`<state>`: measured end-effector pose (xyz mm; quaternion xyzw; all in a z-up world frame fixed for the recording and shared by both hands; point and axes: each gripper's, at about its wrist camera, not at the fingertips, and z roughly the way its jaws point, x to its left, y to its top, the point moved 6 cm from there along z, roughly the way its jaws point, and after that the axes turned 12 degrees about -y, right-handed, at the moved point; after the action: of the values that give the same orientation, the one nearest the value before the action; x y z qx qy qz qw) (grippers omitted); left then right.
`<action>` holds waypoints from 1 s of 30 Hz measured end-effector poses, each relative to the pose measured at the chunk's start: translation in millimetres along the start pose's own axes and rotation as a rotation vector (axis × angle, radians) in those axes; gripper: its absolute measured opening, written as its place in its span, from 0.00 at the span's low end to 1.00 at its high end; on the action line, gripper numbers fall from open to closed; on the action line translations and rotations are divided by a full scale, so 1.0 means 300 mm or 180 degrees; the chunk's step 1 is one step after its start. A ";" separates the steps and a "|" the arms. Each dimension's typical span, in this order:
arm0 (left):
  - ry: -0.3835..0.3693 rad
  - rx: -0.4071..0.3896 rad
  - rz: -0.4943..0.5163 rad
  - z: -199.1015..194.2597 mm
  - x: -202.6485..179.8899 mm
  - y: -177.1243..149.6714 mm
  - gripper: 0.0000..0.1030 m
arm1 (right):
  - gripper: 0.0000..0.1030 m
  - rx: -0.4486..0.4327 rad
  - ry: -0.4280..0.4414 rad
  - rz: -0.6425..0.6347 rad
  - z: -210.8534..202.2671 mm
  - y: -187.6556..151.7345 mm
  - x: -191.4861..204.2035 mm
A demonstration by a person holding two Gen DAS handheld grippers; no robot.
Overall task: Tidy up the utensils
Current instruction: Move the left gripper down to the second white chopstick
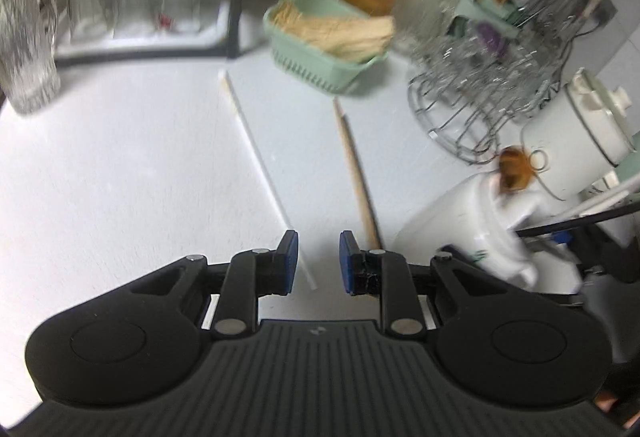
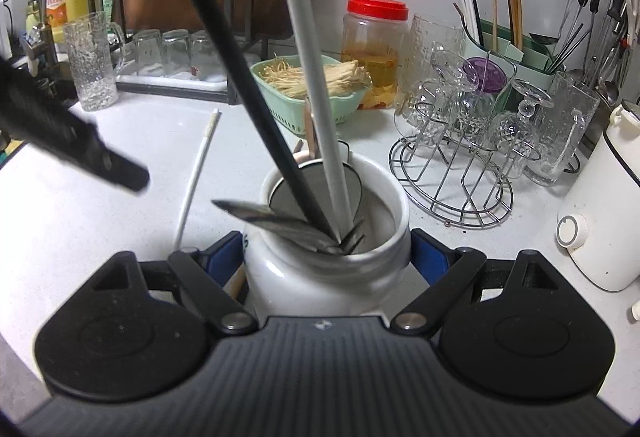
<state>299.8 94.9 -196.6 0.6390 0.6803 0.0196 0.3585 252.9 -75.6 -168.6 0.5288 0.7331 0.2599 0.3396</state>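
Right gripper (image 2: 326,257): clamped around white jar (image 2: 332,269), steadying it for loading.
Left gripper (image 1: 319,261): pads apart, empty, poised over white chopstick (image 1: 260,157); wooden chopstick (image 1: 356,173) just right.
Jar contents: utensils upright, probably forks.

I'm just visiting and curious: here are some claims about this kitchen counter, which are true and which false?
1. The right gripper is clamped around a white jar holding utensils. True.
2. The left gripper is holding a chopstick. False: nothing is between its blue pads; the white chopstick and the wooden chopstick lie on the counter.
3. The plastic jar at the back has a blue lid. False: its lid is red.
4. The green basket holds pale, stringy stuff. True.
5. Glasses hang upside down on a wire rack. True.
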 end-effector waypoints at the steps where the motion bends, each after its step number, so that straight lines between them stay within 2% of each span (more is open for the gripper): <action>1: -0.0004 0.0014 -0.0027 0.016 0.019 -0.007 0.25 | 0.88 0.0012 0.0004 -0.0017 0.000 0.000 0.000; 7: 0.0054 0.0067 0.0153 0.082 0.070 -0.010 0.25 | 0.88 0.0061 0.0023 -0.0070 0.007 0.009 0.001; 12: 0.0055 0.0206 0.0223 0.149 0.083 0.006 0.25 | 0.88 0.0090 0.0037 -0.0096 0.025 0.023 0.002; 17: 0.0116 0.0288 0.0120 0.215 0.111 0.029 0.25 | 0.88 0.0141 0.0015 -0.0091 0.028 0.025 0.004; 22: 0.0302 0.0307 0.0292 0.265 0.127 0.100 0.25 | 0.88 0.0229 -0.0023 -0.0041 0.034 0.034 0.009; 30: 0.0557 0.0370 0.0355 0.308 0.171 0.199 0.25 | 0.88 0.0297 -0.0028 -0.0085 0.046 0.048 0.019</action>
<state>402.2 111.2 -260.0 0.6914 0.6724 0.0557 0.2584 271.1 -65.5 -167.8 0.5353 0.7500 0.2186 0.3213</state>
